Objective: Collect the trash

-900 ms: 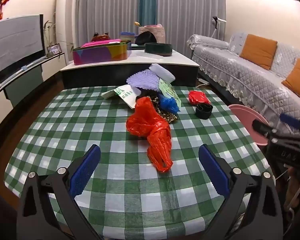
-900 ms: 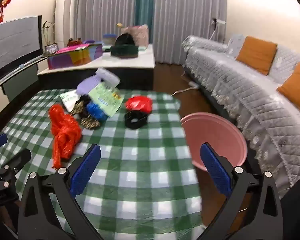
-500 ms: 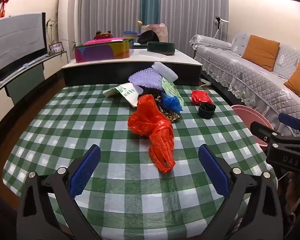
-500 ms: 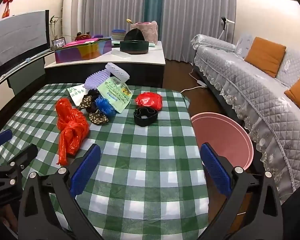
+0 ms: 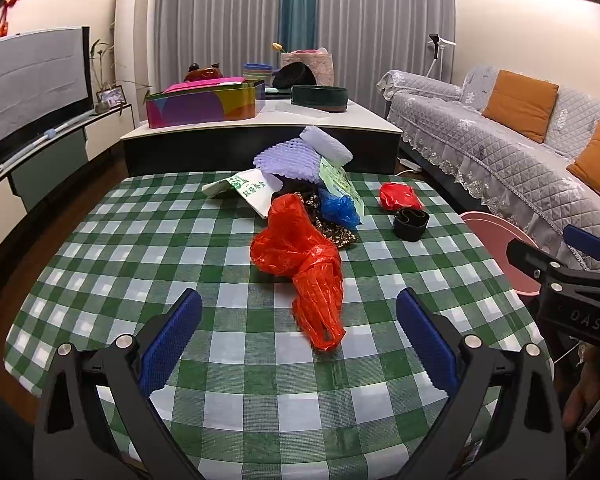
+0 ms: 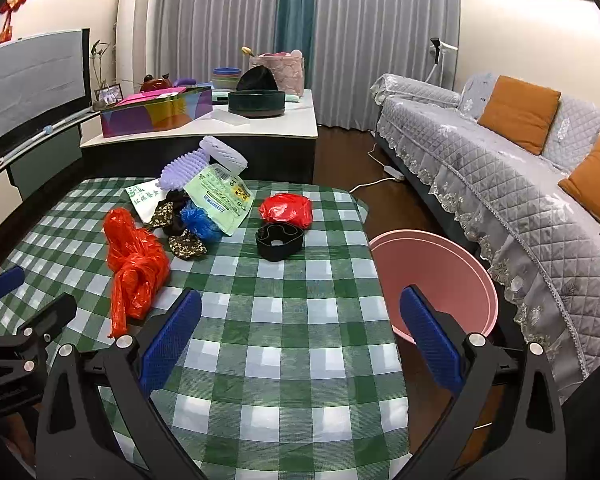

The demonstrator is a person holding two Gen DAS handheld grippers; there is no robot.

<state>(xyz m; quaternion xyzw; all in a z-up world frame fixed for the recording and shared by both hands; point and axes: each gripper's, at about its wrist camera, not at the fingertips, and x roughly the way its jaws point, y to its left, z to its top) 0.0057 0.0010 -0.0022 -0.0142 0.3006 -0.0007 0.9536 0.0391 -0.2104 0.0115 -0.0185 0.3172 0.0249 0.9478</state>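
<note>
Trash lies on a green checked table (image 5: 148,248) (image 6: 300,320). A long orange-red plastic bag (image 5: 300,264) (image 6: 134,264) is nearest. Behind it are a blue bag (image 5: 338,206) (image 6: 200,222), a green-white packet (image 6: 220,196), purple foam (image 5: 290,160), a small red bag (image 5: 398,196) (image 6: 286,208) and a black band (image 5: 410,222) (image 6: 280,238). A pink basin (image 6: 436,280) (image 5: 496,236) stands on the floor right of the table. My left gripper (image 5: 298,334) is open above the near table edge, short of the orange bag. My right gripper (image 6: 300,336) is open and empty over the table's right side.
A low dark cabinet (image 5: 260,144) with a colourful box (image 5: 202,104) and a dark round tin (image 6: 256,102) stands behind the table. A grey sofa (image 6: 500,184) with orange cushions runs along the right. A TV (image 5: 32,80) is at the left.
Both grippers have drawn back and risen a little, so the table shows more fully. The right view has swung left toward the trash. Nothing on the table has moved.
</note>
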